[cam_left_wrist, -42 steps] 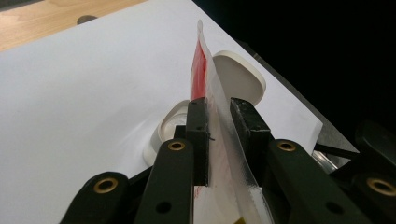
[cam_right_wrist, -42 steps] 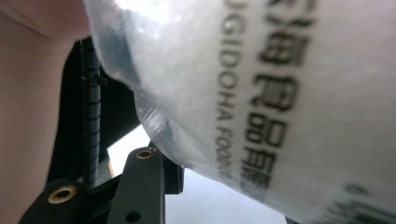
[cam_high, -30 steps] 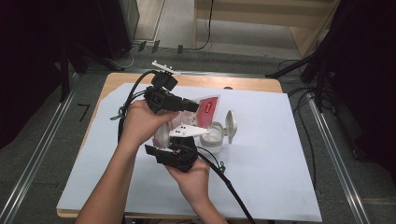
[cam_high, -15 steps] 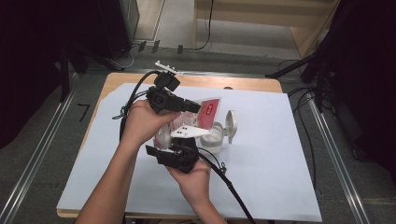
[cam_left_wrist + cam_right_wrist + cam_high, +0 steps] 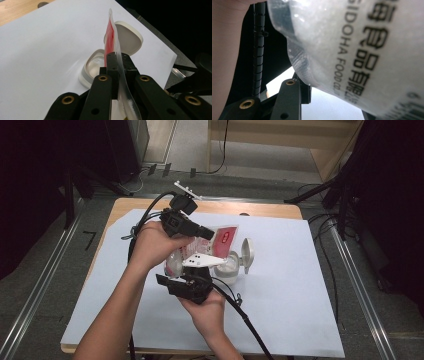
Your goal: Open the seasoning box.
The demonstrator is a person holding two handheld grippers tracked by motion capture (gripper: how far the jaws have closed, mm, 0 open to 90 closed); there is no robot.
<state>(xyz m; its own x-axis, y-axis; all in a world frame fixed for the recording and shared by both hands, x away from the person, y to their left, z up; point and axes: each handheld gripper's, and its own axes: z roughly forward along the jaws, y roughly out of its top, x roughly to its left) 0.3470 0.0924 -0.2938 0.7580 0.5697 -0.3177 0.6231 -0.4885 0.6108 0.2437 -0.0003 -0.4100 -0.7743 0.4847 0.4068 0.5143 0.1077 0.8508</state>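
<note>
The left gripper (image 5: 116, 58) has just been closing and now pinches the red-topped edge of the food pouch (image 5: 220, 237), held above the desk (image 5: 300, 285). The right gripper (image 5: 192, 277) clasps the pouch's clear bulging body at about six o'clock. Tearing it open seems next, probably by pulling apart. The open white container (image 5: 93, 67), lid (image 5: 130, 36) flipped back, waits directly below.
</note>
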